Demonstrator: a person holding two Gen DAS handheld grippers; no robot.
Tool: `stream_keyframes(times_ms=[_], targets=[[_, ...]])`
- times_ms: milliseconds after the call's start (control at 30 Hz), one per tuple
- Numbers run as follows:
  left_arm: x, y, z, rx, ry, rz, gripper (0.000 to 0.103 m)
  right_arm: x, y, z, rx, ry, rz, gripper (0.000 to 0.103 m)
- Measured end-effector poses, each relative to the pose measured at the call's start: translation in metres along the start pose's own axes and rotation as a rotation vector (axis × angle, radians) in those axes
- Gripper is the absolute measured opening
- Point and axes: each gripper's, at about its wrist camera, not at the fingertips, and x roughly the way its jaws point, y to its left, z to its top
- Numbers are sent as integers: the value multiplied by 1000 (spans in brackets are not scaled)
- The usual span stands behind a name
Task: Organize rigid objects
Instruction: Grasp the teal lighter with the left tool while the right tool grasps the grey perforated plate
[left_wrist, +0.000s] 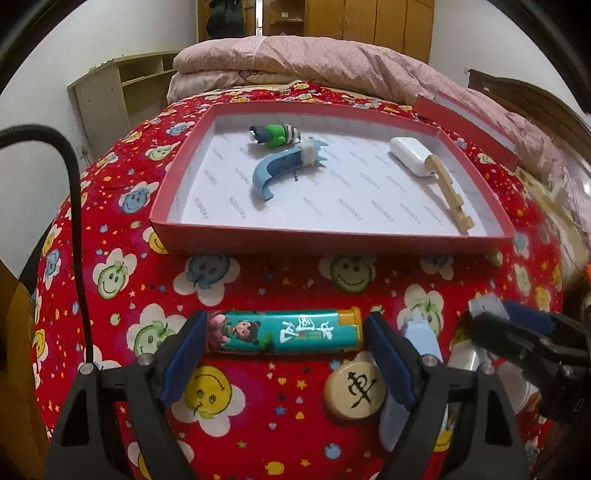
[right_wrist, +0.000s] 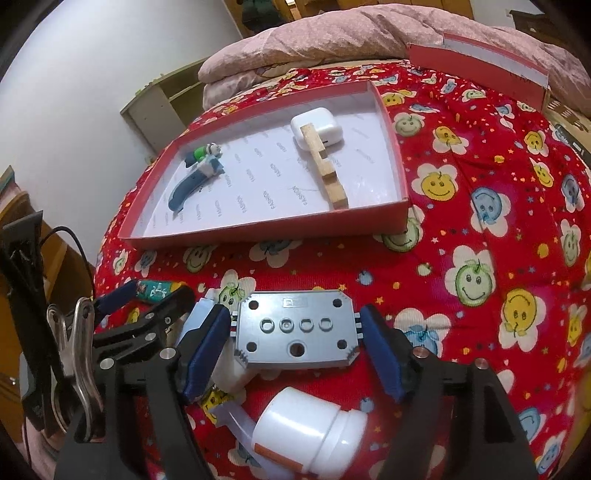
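A teal lighter (left_wrist: 280, 332) lies crosswise on the red bedspread between the blue pads of my left gripper (left_wrist: 286, 334). The pads stand right at its two ends, and a thin dark gap shows at the orange cap end. In the right wrist view a grey studded block (right_wrist: 295, 328) lies flat between the pads of my right gripper (right_wrist: 295, 323), which is open with small gaps on both sides. A red shallow box (left_wrist: 332, 242) beyond holds a green figure (left_wrist: 275, 134), a blue curved piece (left_wrist: 277, 168), a white charger (left_wrist: 410, 155) and a wooden piece (left_wrist: 452, 192).
A round wooden chess piece (left_wrist: 351, 391) and a pale blue object (left_wrist: 421, 332) lie by my left gripper's right finger. A white bottle (right_wrist: 310, 432) lies on its side under my right gripper. The box lid (right_wrist: 480, 62) leans at the back right, against a pink quilt (left_wrist: 314, 59).
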Motion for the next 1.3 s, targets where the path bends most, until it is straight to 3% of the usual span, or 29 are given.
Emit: stream_keyframes(times_ms=[400,500,767,1000,1300], targets=[[0,1,0,15,-7,-7,84,4,10,-3,-67,-2,-49,76],[-3,2,0,16,-10,-17,84,4,10,-3,-76,-4,-66,71],[-18,5,4,25,-56,-17,84,-2,9,-4,-65,-27,-59,71],[-27,7,26,36,-100,-19,84,-18,7,6,-68,-72,-43,71],[-15,11,65,29,-88,-37,84,-22,11,40,-96,-108,-3,71]])
